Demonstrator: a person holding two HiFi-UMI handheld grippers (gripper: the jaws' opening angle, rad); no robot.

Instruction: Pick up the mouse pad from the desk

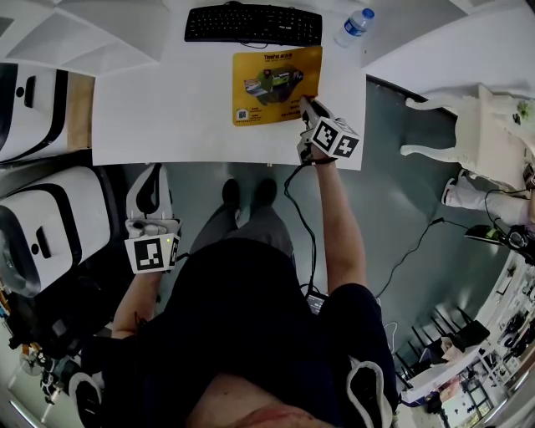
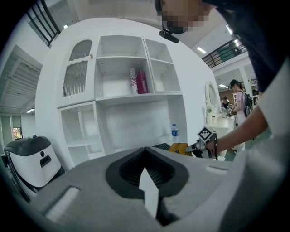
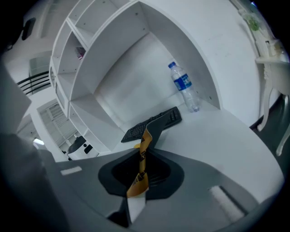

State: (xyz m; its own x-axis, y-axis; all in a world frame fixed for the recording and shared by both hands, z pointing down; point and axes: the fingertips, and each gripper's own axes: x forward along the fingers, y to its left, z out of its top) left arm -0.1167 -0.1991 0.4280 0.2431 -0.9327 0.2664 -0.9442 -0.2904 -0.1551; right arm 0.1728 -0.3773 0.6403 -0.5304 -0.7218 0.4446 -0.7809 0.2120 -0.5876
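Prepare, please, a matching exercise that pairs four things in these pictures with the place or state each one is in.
Things:
1. mouse pad
2. keyboard
3. water bottle
4. left gripper

Places or states:
A. standing upright to the right of the keyboard
B. shut on nothing, held off the desk
C. pinched at a corner by the right gripper
D. lying flat at the back of the desk

Pairs: 1-C, 2-D, 3-A, 4-B.

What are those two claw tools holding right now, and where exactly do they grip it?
The right gripper pinches the yellow mouse pad by its near right corner. The left gripper holds nothing.
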